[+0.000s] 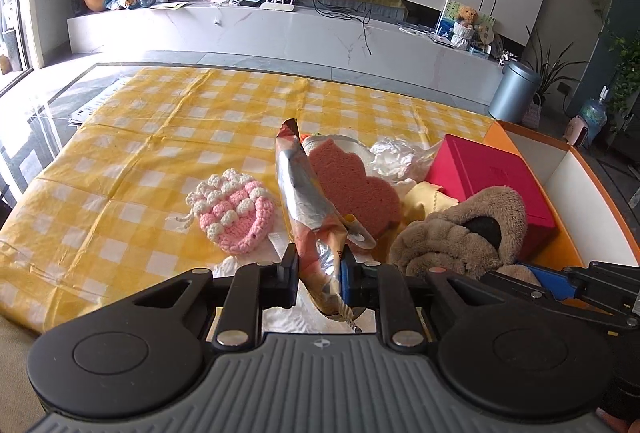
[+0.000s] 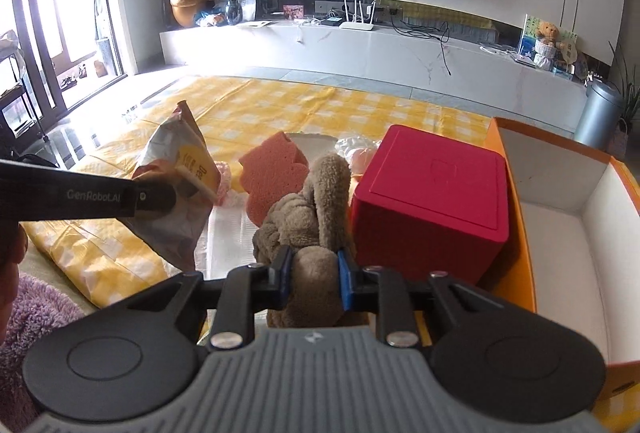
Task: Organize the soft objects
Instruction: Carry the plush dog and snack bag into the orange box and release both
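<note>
My left gripper (image 1: 319, 275) is shut on a crumpled foil snack bag (image 1: 304, 201), held upright above the yellow checked cloth (image 1: 140, 137); the bag also shows in the right wrist view (image 2: 180, 185). My right gripper (image 2: 314, 279) is shut on a brown plush slipper (image 2: 316, 217), which also shows in the left wrist view (image 1: 460, 233). A pink sponge (image 1: 352, 185) lies behind the bag. A pink and white crochet pouch (image 1: 232, 213) lies to the left of the bag. An orange box with a white inside (image 2: 560, 225) stands at the right.
A red box (image 2: 432, 201) stands between the slipper and the orange box. Crumpled white plastic (image 1: 392, 157) and a yellow cloth piece (image 1: 424, 199) lie behind the sponge. A white sheet (image 2: 228, 233) lies under the items. A purple fuzzy fabric (image 2: 24, 313) is at lower left.
</note>
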A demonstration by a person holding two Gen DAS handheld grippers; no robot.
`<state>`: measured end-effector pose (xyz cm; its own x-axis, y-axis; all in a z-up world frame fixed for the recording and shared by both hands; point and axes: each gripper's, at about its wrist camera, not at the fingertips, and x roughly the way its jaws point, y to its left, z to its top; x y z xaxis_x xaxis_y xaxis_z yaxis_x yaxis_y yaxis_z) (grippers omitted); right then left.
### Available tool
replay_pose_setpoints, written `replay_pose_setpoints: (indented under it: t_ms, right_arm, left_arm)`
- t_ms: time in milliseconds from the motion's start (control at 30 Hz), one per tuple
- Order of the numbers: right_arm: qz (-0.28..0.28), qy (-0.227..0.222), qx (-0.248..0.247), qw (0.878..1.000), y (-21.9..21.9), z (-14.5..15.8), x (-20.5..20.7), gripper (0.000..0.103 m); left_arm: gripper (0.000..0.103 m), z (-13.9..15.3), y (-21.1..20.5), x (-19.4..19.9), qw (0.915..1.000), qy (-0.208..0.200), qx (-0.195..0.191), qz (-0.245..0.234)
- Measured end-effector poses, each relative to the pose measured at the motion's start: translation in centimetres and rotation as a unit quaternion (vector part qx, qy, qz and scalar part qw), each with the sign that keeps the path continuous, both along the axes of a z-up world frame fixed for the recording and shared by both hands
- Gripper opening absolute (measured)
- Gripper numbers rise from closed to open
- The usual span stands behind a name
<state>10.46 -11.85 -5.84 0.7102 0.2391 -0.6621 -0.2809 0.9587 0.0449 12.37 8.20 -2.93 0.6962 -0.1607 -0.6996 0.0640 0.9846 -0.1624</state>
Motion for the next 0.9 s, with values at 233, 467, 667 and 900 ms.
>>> replay_pose_setpoints:
  t_ms: [233, 467, 667, 900]
  right_arm:
    - [-0.014, -0.019, 0.034, 0.999, -2.5, 2.1, -4.2, 0.022]
    - [-0.052, -0.047, 0.064, 0.995, -6.0, 4.2, -8.0, 0.022]
    - [-0.108, -0.085, 0.081, 0.987, -10.5, 6.2, -10.7, 0.022]
    - [-0.177, -0.097, 0.114, 0.973, -16.3, 7.6, -11.0, 0.022]
  left_arm:
    - [0.021, 1.8, -1.9, -3.1, 0.9997, -0.012, -0.006, -0.021]
    - [0.021, 3.8, -4.8, -5.8, 0.9978, -0.034, -0.003, -0.057]
    - [0.021, 5.0, -8.6, -6.4, 0.9927, -0.05, -0.013, -0.11]
    - [0.021, 6.6, -14.6, -4.1, 0.9789, -0.057, -0.028, -0.194]
